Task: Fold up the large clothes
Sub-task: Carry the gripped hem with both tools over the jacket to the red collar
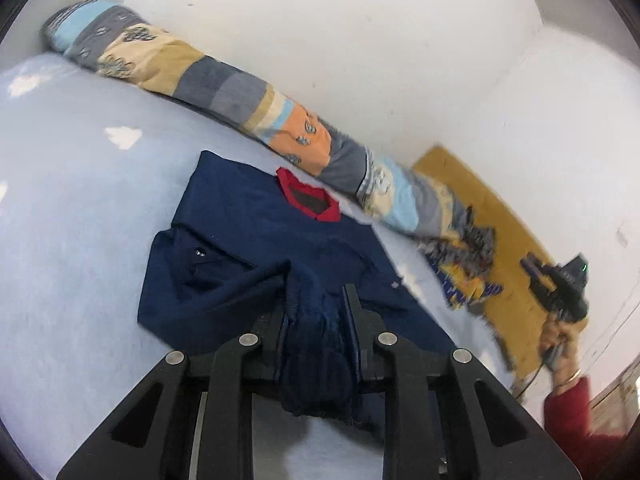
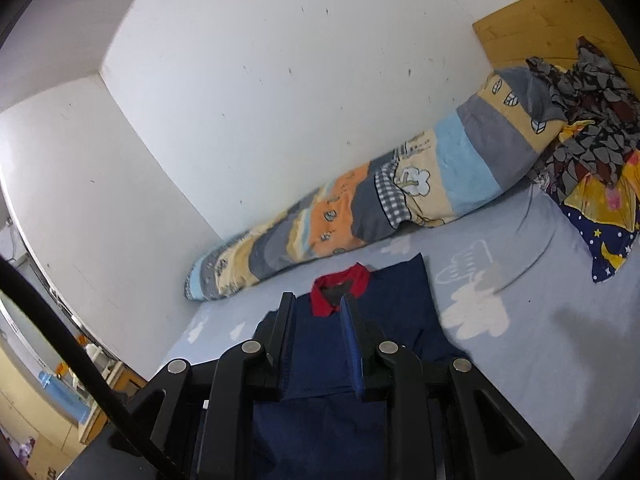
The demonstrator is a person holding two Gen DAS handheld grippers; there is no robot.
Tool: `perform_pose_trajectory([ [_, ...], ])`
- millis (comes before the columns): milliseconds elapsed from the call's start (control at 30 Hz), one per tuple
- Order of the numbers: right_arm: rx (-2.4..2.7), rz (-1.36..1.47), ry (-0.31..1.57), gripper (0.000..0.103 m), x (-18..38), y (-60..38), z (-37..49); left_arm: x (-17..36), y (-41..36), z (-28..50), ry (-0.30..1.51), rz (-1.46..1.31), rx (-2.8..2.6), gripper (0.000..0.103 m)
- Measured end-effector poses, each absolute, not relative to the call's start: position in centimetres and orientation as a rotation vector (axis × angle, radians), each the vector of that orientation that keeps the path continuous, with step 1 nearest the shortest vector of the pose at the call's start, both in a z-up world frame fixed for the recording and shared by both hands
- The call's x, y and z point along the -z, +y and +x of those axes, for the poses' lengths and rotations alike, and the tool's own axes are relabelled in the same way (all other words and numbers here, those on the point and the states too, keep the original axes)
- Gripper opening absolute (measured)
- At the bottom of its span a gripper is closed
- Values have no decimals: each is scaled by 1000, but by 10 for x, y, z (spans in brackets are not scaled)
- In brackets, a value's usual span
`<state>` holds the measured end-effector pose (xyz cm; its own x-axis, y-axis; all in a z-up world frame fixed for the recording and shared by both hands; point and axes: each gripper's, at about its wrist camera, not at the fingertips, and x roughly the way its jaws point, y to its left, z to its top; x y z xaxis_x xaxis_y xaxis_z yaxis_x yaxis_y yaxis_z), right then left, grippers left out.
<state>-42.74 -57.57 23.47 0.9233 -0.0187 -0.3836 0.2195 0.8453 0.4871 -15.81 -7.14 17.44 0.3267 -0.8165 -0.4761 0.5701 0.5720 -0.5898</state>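
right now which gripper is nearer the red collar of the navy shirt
Right. The right gripper grips the navy shirt with its fingertips just short of the red collar. The left gripper pinches bunched fabric at the far hem.

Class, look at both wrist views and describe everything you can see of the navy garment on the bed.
The navy garment is a dark blue top of soft, knit-looking cloth with a red collar. It lies partly folded on the pale blue bedsheet, collar towards the rolled patterned quilt along the wall. Its near edge is lifted: the left gripper is shut on a bunched, ribbed part of it, and the right gripper pinches a flatter hem, so the cloth hangs from both.
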Motion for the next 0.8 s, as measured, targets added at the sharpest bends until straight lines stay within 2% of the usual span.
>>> perform_pose_trajectory([
  [67,129,561,447,26,-224,-580,-422,-171,-81,-161,837,-301,950,23],
  [100,132,567,493,42,-214,-582,-421,-170,-84,-164,834,-286,954,23],
  [133,133,576,552,62,-197,-583,-424,-169,-83,-167,835,-281,965,23],
  [200,139,584,638,70,-160,-583,-438,-166,-81,-174,840,-286,976,23],
  [300,128,675,777,70,-90,-584,-477,-160,-64,-183,848,-312,972,23],
  [433,96,811,824,69,-24,-582,-539,-154,-44,-195,862,-325,951,23],
  [567,11,943,796,69,13,-571,-575,-152,-35,-203,867,-338,933,23],
  [700,-88,987,805,68,37,-545,-576,-150,-29,-211,865,-349,918,22],
  [767,-120,993,798,64,43,-536,-572,-149,-29,-212,868,-349,914,22],
  [800,-122,990,800,47,47,-532,-568,-149,-29,-213,871,-352,912,22],
])
